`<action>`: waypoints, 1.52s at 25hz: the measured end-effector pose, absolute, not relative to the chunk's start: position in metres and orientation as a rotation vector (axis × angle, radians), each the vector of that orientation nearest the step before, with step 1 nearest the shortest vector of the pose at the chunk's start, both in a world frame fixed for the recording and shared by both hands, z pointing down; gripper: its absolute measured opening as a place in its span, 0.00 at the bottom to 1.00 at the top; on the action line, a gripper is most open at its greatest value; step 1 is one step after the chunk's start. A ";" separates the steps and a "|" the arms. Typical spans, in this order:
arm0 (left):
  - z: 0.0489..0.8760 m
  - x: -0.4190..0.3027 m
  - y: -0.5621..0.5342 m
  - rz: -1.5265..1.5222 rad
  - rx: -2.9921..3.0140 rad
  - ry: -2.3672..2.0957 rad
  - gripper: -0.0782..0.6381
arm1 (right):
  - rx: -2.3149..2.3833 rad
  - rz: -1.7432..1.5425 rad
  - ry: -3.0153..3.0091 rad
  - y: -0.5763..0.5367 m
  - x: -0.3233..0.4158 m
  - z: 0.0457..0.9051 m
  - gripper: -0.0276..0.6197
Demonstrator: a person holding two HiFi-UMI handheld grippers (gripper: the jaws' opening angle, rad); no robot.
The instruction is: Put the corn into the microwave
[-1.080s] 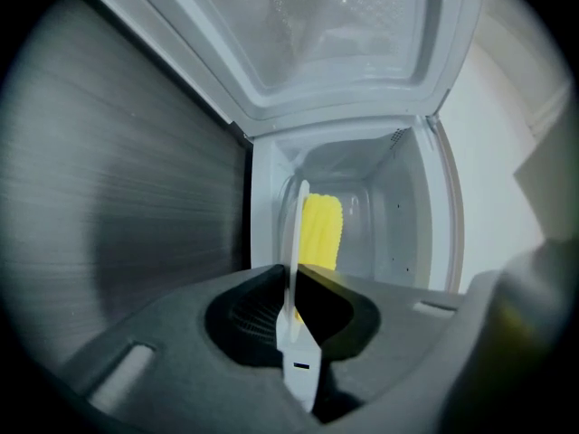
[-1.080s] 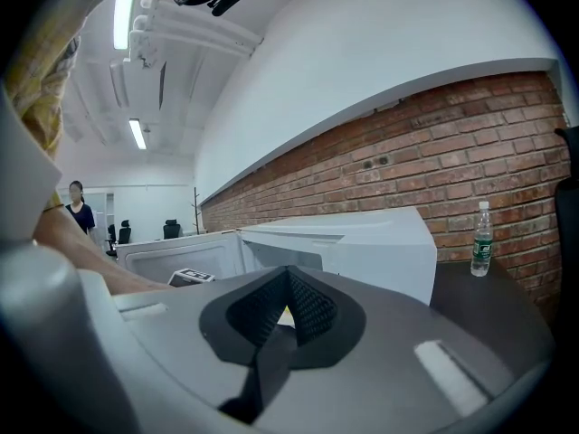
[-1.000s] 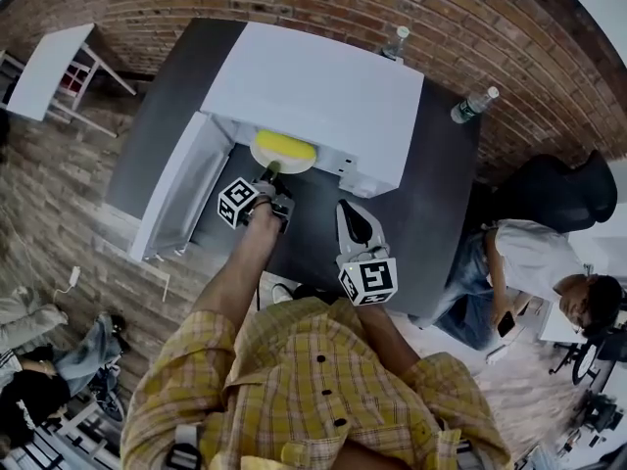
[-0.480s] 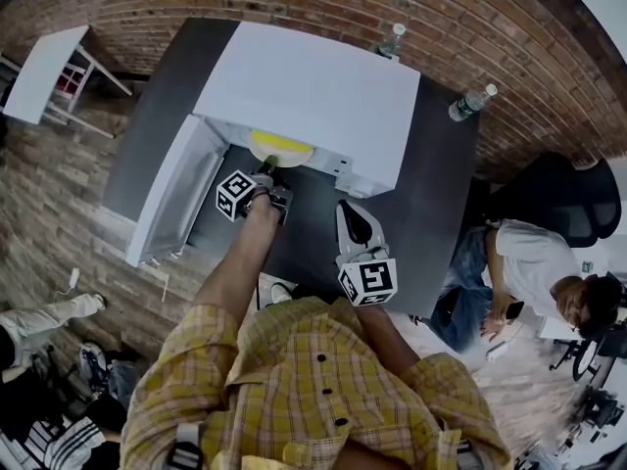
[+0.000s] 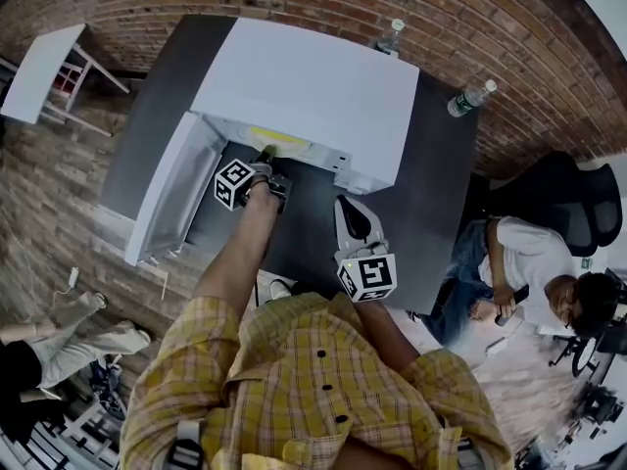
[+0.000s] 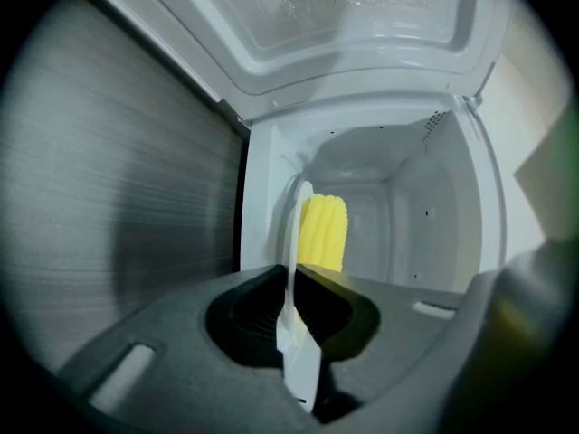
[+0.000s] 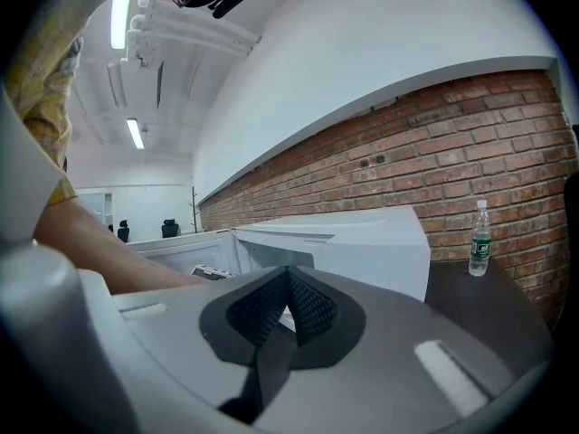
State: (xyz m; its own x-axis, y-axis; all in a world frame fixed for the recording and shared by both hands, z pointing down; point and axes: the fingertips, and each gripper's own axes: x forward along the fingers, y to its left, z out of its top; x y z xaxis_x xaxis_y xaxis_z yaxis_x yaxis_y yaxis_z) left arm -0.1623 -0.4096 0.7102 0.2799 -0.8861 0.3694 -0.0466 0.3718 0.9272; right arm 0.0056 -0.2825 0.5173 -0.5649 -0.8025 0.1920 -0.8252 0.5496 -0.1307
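Corn [image 6: 323,233] on plate [image 6: 295,229] in microwave [image 5: 309,91]
Left claw [image 6: 291,278], opening, pinches the plate rim; right claw [image 7: 288,283] pressed together, seemingly empty.

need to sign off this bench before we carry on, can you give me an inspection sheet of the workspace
surface: dark table carrying a white microwave, its door swung open
job's things: corn lies on a white plate, inside the cavity
clutter: water bottle behind the microwave, second water bottle at the table's far right
grippers: left tool shut on the plate's rim; right tool shut, empty, over the table's near side
cables: small white item on the floor, perhaps a charger lead
surroundings: brick wall, white side table, seated person, black chair
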 end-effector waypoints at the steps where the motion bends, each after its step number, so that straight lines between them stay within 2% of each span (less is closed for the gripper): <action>1: 0.710 -0.163 -0.410 -0.725 1.033 -1.159 0.15 | 1.407 0.315 -2.668 -0.282 0.005 0.517 0.04; 9: 0.713 -0.163 -0.410 -0.698 1.003 -1.187 0.16 | 1.411 0.316 -2.668 -0.284 0.006 0.517 0.04; 10: 0.714 -0.164 -0.408 -0.682 0.990 -1.196 0.18 | 1.410 0.317 -2.669 -0.284 0.006 0.517 0.04; 12: 0.719 -0.164 -0.405 -0.662 0.962 -1.207 0.29 | 1.409 0.319 -2.671 -0.285 0.005 0.517 0.04; 17: 0.727 -0.164 -0.405 -0.665 0.945 -1.191 0.36 | 1.413 0.321 -2.668 -0.286 0.006 0.517 0.04; 34: 0.704 -0.165 -0.389 -0.702 0.981 -1.150 0.36 | 1.424 0.289 -2.674 -0.280 0.002 0.508 0.04; 38: 0.688 -0.166 -0.381 -0.709 1.032 -1.134 0.32 | 1.429 0.278 -2.674 -0.273 -0.002 0.505 0.04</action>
